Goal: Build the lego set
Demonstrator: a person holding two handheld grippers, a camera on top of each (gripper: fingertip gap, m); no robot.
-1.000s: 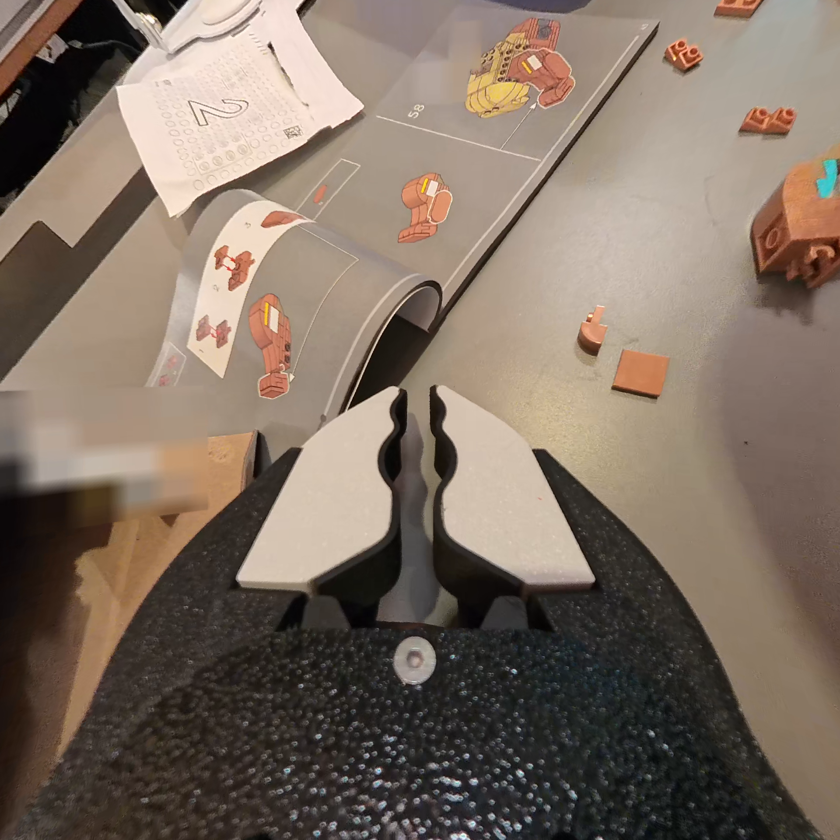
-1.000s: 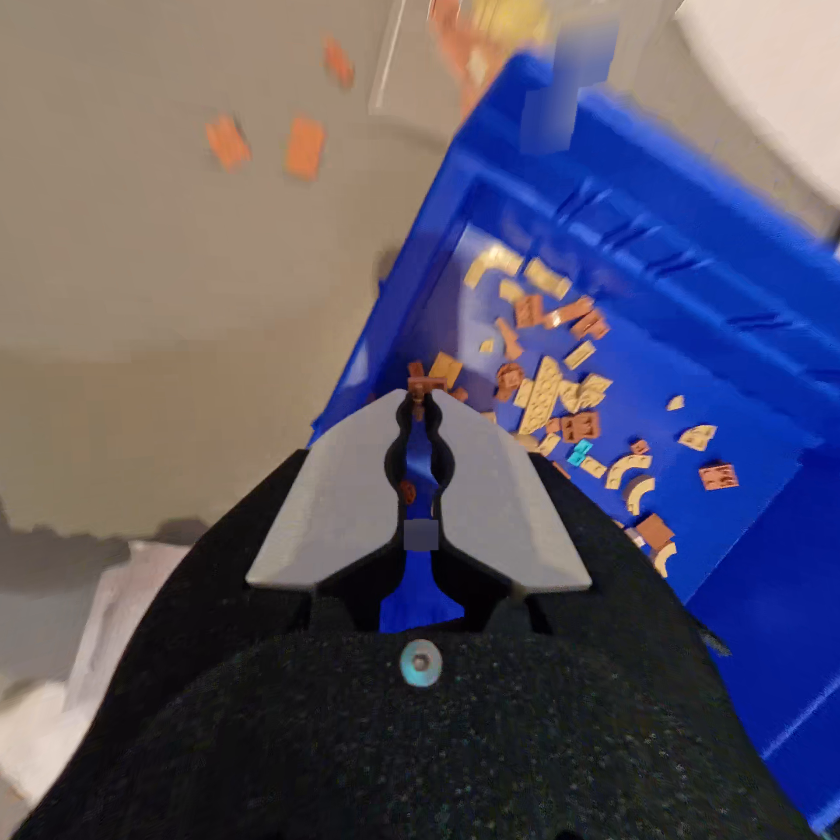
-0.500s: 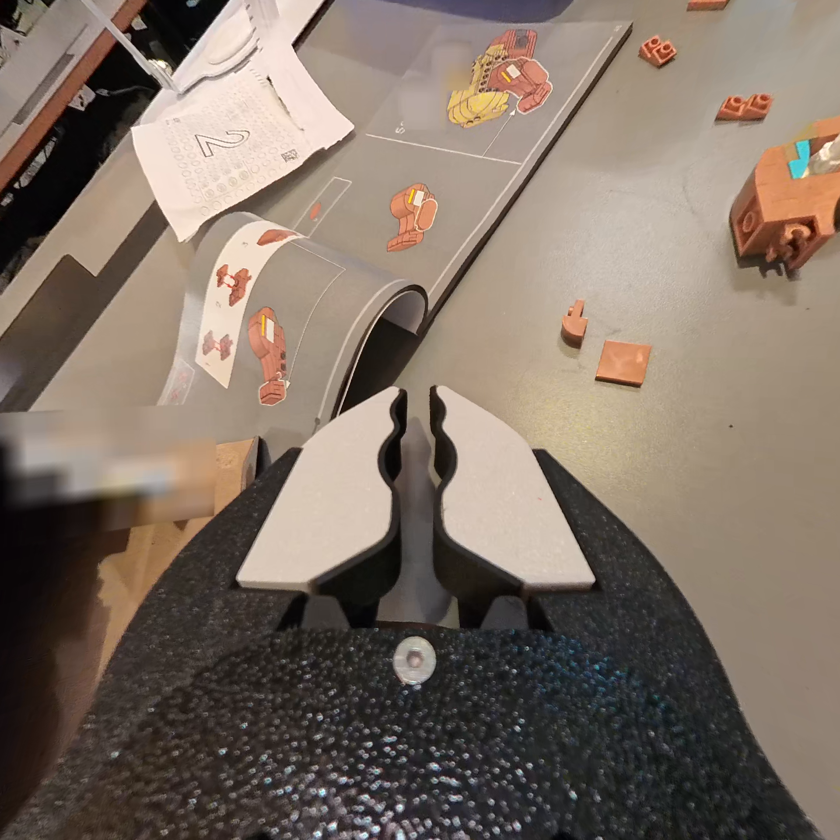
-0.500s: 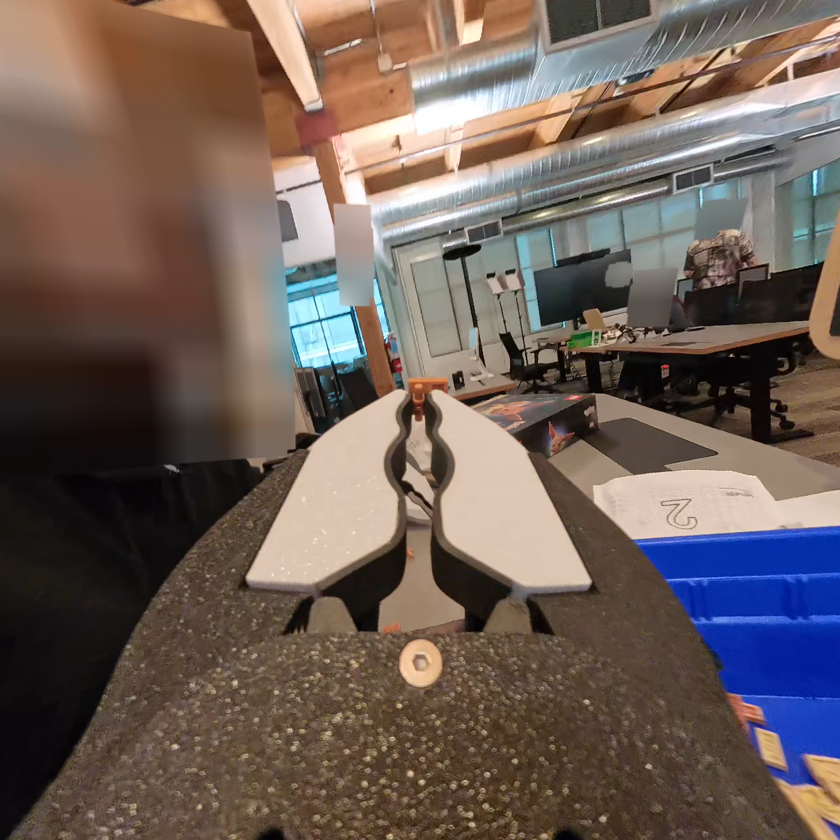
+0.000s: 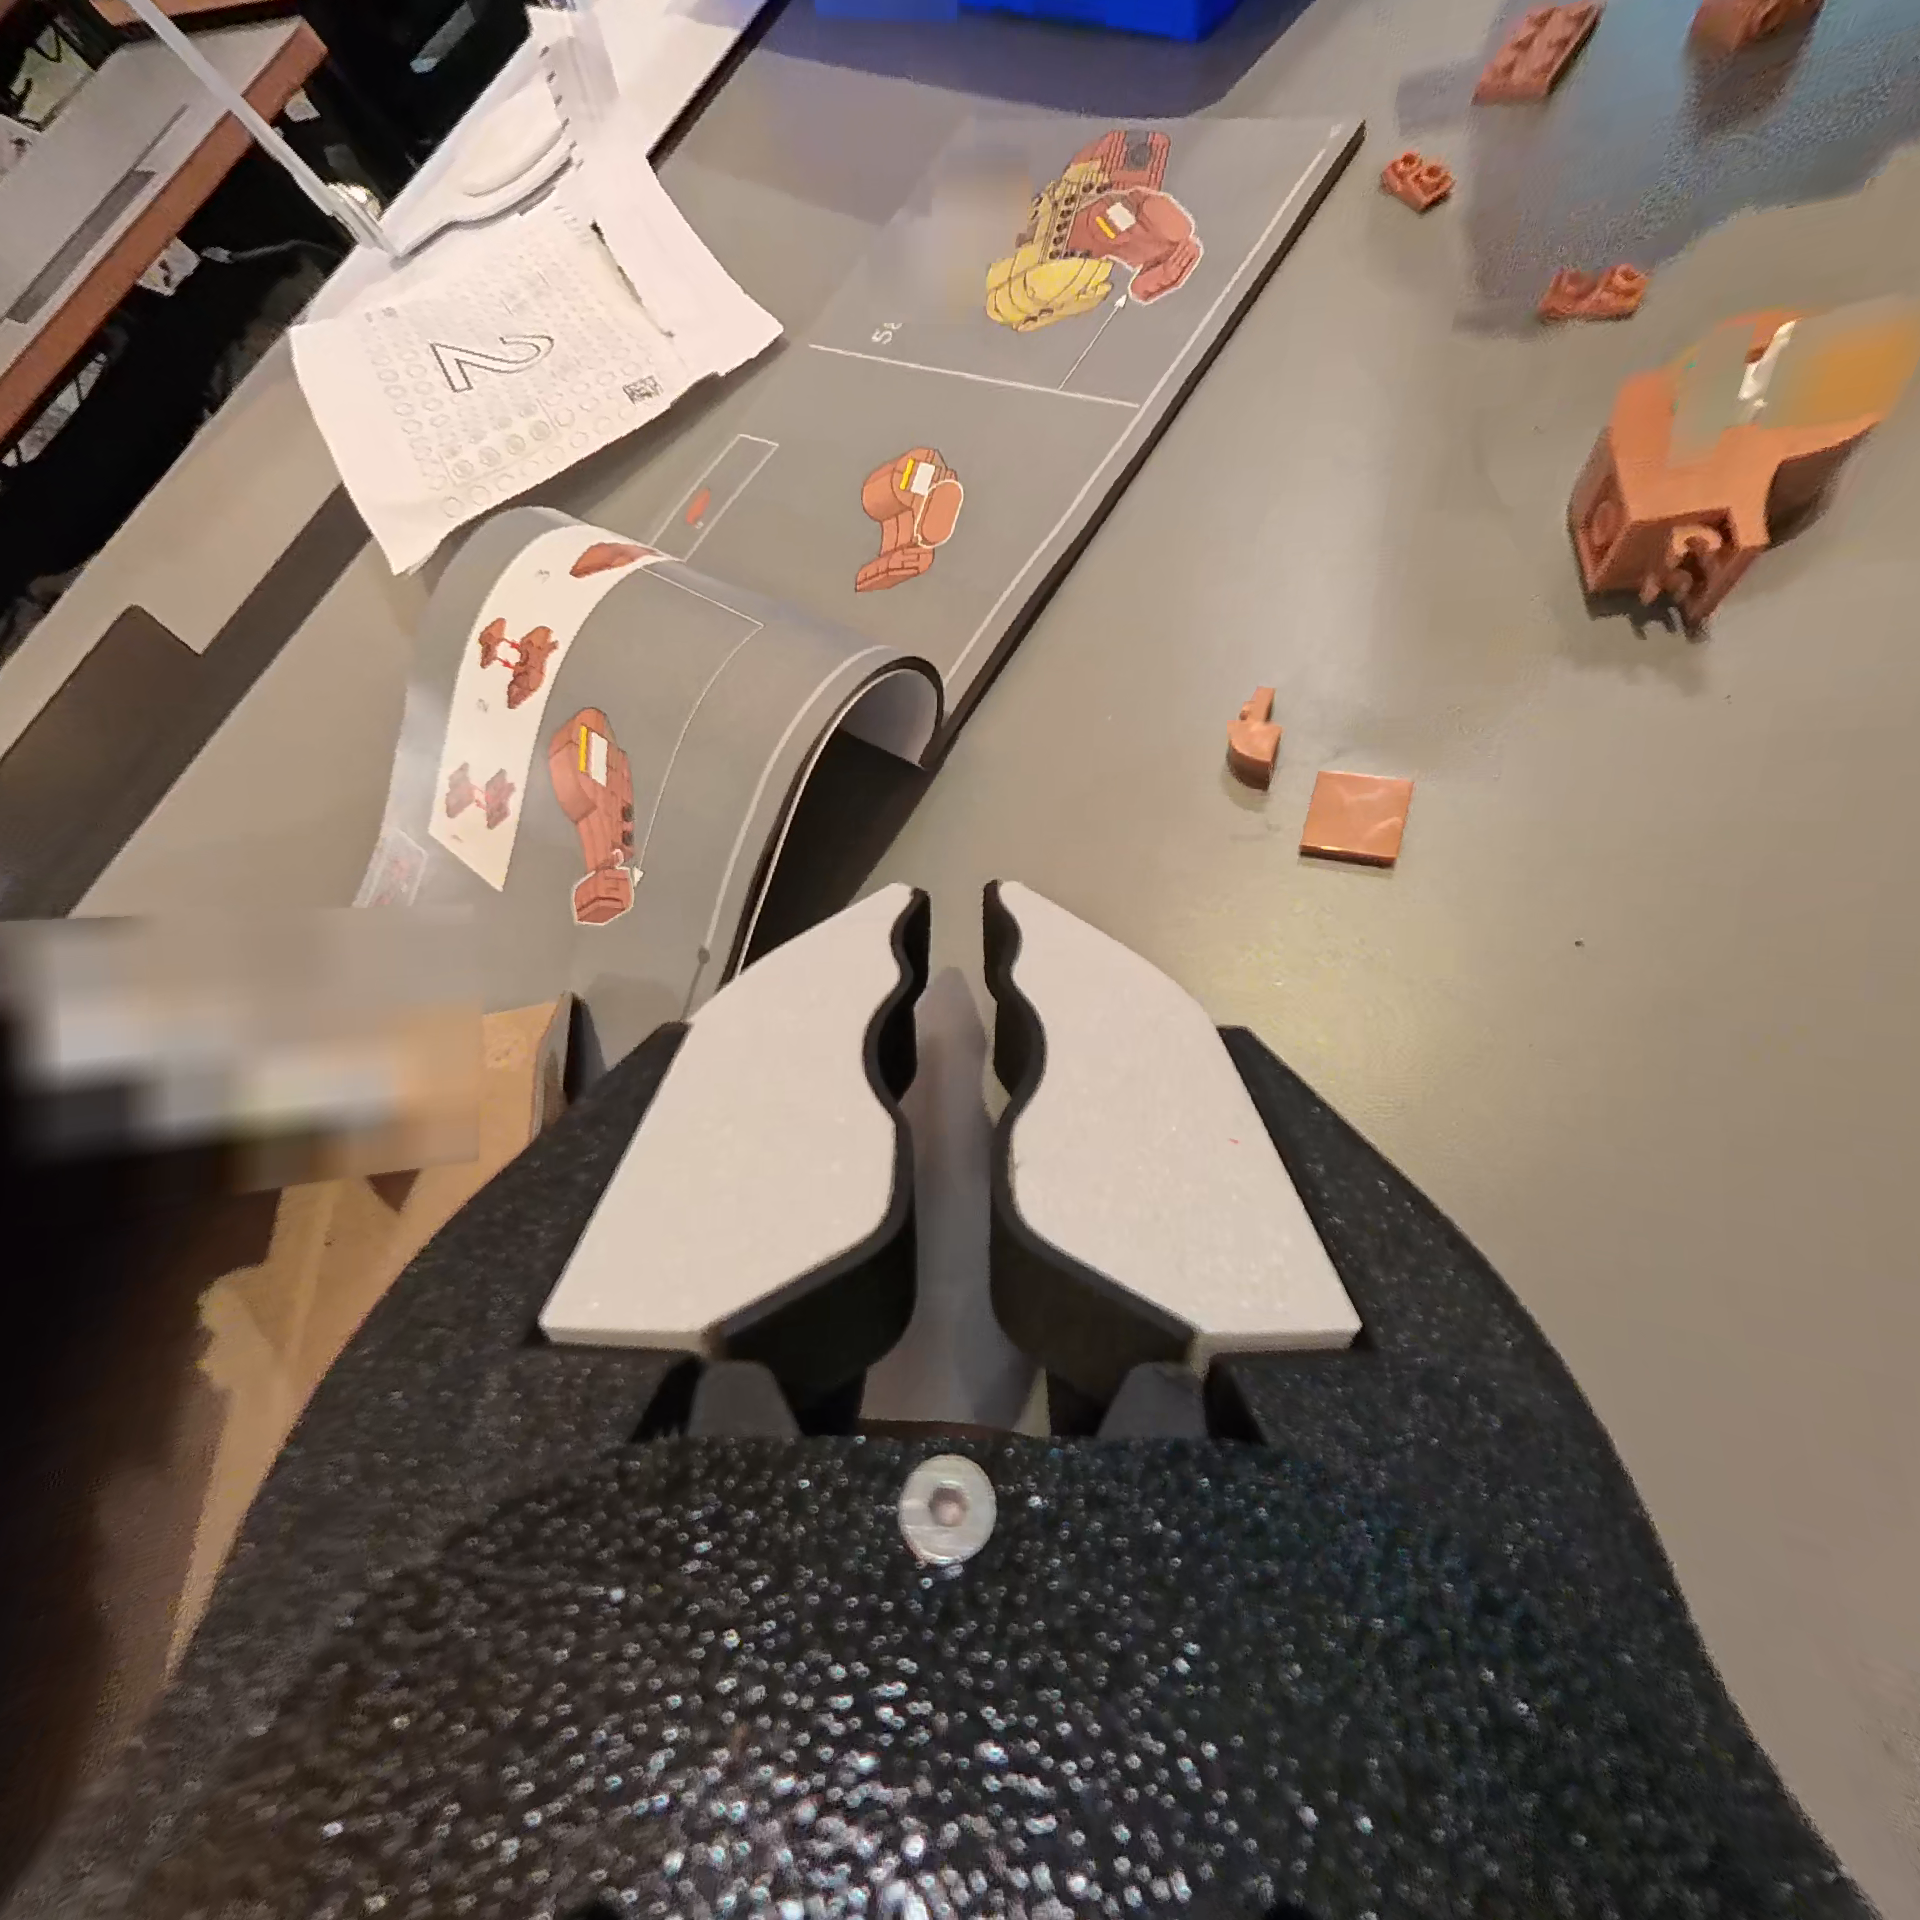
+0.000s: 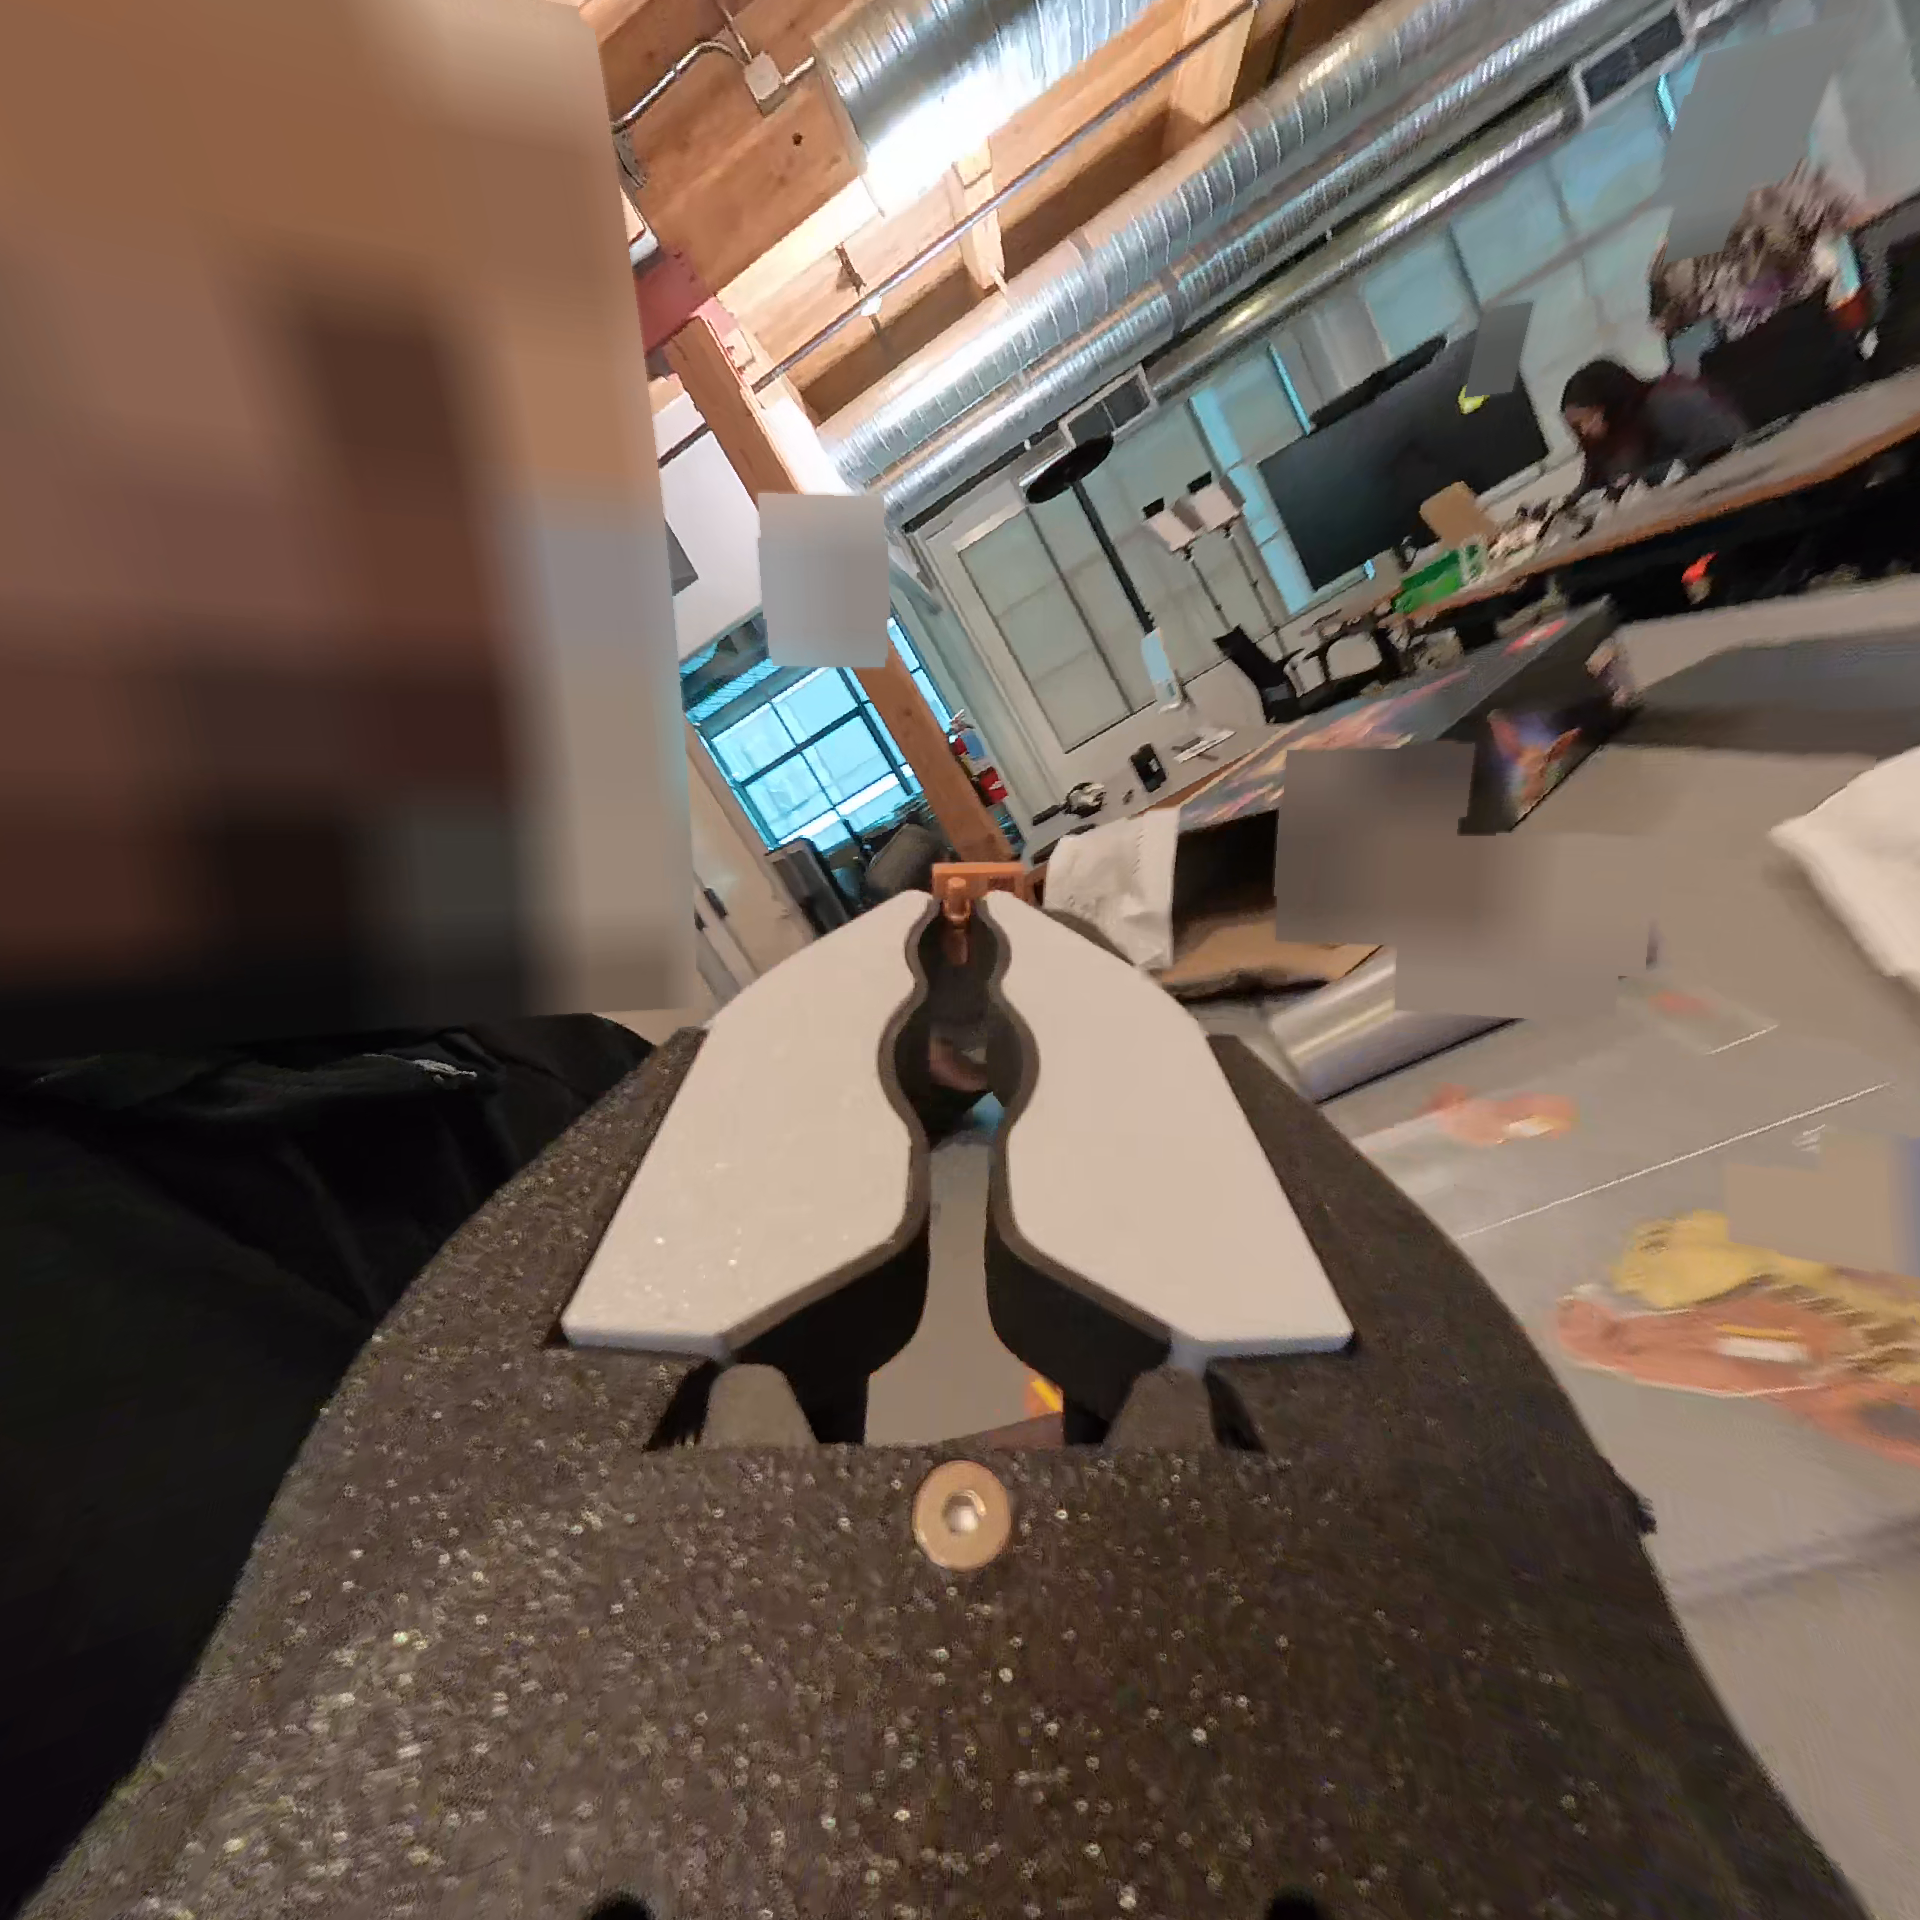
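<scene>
Grey tabletop (image 5: 1455, 1039) lies under your empty, slightly parted left gripper (image 5: 956, 899), while your right gripper (image 6: 966, 902) pinches a small reddish-brown plastic brick piece (image 6: 971, 881) aloft.

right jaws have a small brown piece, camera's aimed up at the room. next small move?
Probably tilt the right gripper back down toward the grey table: its jaws pinch a small brown brick piece, but the view points at the ceiling, away from the partly built brown model.

grey fingers (image 5: 769, 1143), black pebbled, perhaps foam, body

Left wrist view looks down near the table (image 5: 1558, 1039); right faces outward.
</scene>
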